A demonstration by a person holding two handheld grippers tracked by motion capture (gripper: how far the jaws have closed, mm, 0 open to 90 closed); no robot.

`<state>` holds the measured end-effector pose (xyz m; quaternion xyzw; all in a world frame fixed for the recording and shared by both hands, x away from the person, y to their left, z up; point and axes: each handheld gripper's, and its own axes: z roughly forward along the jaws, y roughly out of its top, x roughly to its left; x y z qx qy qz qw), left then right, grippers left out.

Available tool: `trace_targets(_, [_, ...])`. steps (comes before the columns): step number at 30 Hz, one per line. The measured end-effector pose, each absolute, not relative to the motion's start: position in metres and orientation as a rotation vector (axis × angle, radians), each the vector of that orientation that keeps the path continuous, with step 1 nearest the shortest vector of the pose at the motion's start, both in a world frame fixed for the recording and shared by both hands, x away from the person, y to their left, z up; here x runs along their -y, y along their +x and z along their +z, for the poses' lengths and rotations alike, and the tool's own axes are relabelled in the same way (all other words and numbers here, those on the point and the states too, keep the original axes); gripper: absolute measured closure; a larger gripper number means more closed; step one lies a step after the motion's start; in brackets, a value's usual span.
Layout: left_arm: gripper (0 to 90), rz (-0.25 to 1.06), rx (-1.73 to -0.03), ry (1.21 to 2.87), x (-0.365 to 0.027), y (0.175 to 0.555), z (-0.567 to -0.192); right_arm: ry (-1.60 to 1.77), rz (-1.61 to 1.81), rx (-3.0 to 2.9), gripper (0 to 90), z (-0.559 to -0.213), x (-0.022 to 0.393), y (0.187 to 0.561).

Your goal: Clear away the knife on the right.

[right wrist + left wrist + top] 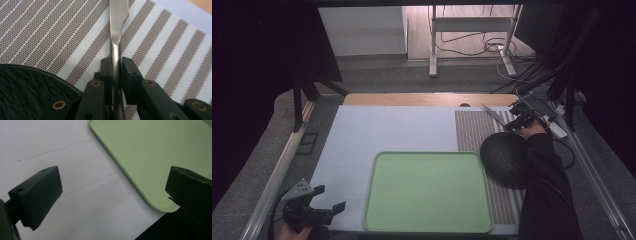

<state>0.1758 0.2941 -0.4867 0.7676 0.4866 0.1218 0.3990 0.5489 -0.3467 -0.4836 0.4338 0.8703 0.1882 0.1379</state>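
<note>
My right gripper (518, 121) is at the far right of the table, shut on the handle of a metal knife (492, 114). In the right gripper view the jaws clamp the knife (117, 32) from both sides, its blade reaching forward low over the striped placemat (50, 37). A black textured bowl (504, 157) sits on the placemat (472, 130) just in front of that hand; its rim (25, 90) shows beside the jaws. At the near left corner, my left gripper (330, 197) is open with nothing between its jaws, just left of the green tray (427, 192).
The tray's corner (120, 170) lies on a pale board (62, 152) that covers most of the table. A wooden edge (427, 99) shows at the back. A white power strip (557, 127) and cables lie off the right side.
</note>
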Motion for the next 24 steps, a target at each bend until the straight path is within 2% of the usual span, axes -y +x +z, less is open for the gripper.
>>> trace_targets(14, [1.1,0.308,-1.235,1.943,-0.294,0.176,-0.487,1.263,0.558,-2.476,80.1,-0.46,0.364,0.543])
trace_targets(24, [1.1,0.31,-1.235,1.948,-0.293,0.176,-0.487,1.246,0.645,-2.502,80.0,-0.448,0.355,0.518])
